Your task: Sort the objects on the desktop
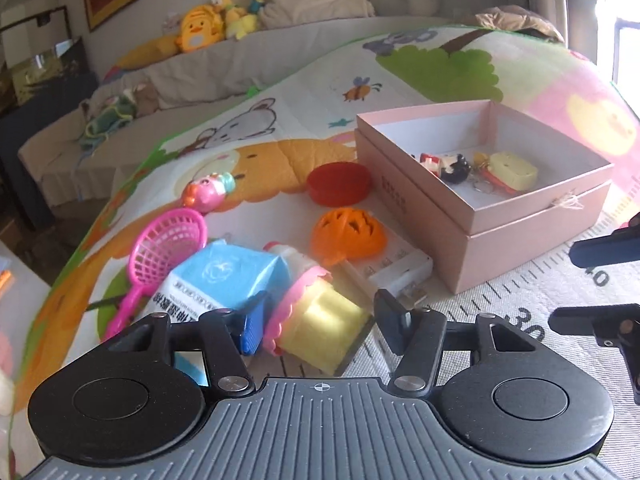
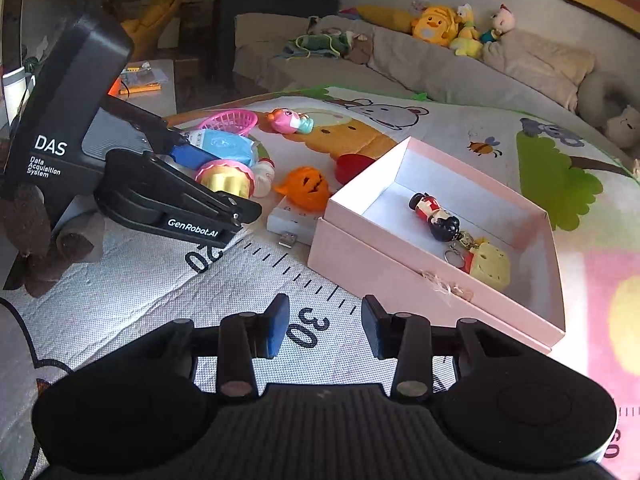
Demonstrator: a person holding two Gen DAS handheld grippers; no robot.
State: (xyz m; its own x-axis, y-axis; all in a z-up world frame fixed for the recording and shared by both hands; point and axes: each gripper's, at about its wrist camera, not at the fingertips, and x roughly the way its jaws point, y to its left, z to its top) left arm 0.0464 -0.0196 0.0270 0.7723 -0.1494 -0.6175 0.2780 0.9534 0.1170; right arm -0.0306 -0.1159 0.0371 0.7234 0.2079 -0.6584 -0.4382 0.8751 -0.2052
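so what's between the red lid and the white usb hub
The orange toy helmet lies between the red lid and the white hub, overlapping the hub's near end; seen in the left wrist view.

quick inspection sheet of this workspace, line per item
surface: cartoon play mat with printed ruler marks
job's things: pink box open, holding doll keychain and cheese toy; loose on the mat: cupcake toy, orange helmet, red lid, pink net, blue packet
clutter: white USB device
grippers: left hand-held gripper open around the cupcake toy; right hand-held gripper open, empty
cables: nothing seen
surroundings: sofa, plush toys
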